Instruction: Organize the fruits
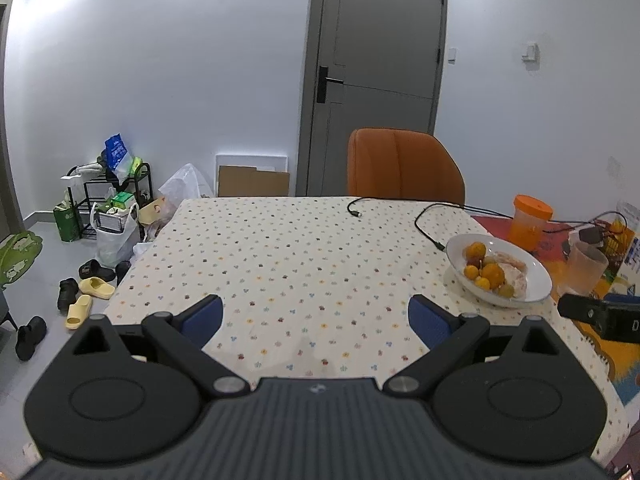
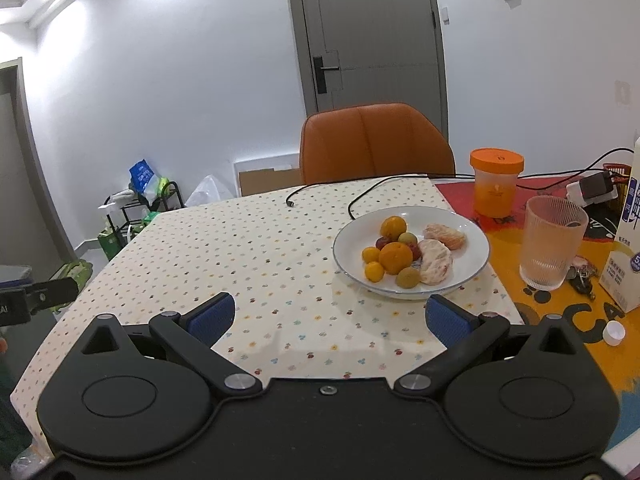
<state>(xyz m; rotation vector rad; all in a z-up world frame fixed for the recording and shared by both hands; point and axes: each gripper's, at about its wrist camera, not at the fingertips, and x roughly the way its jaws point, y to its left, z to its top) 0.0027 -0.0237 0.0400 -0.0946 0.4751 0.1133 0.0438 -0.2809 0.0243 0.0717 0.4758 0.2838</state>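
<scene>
Right tongs (image 2: 330, 316) agape — red fruit (image 2: 382, 243) half-hidden in plate (image 2: 476, 268).

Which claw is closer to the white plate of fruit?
The right claw. It hangs open just in front of the plate, which sits slightly to its right. The left claw, also open, is farther off over the bare tablecloth, with the plate well to its right.

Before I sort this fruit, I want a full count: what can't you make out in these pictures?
- Red fruit in the white bowl: mostly buried under the oranges, right wrist view; count unclear.
- Milk carton: cut off by the right edge, right wrist view.
- Small dark items behind the ribbed glass: partly hidden, too small to identify.
</scene>
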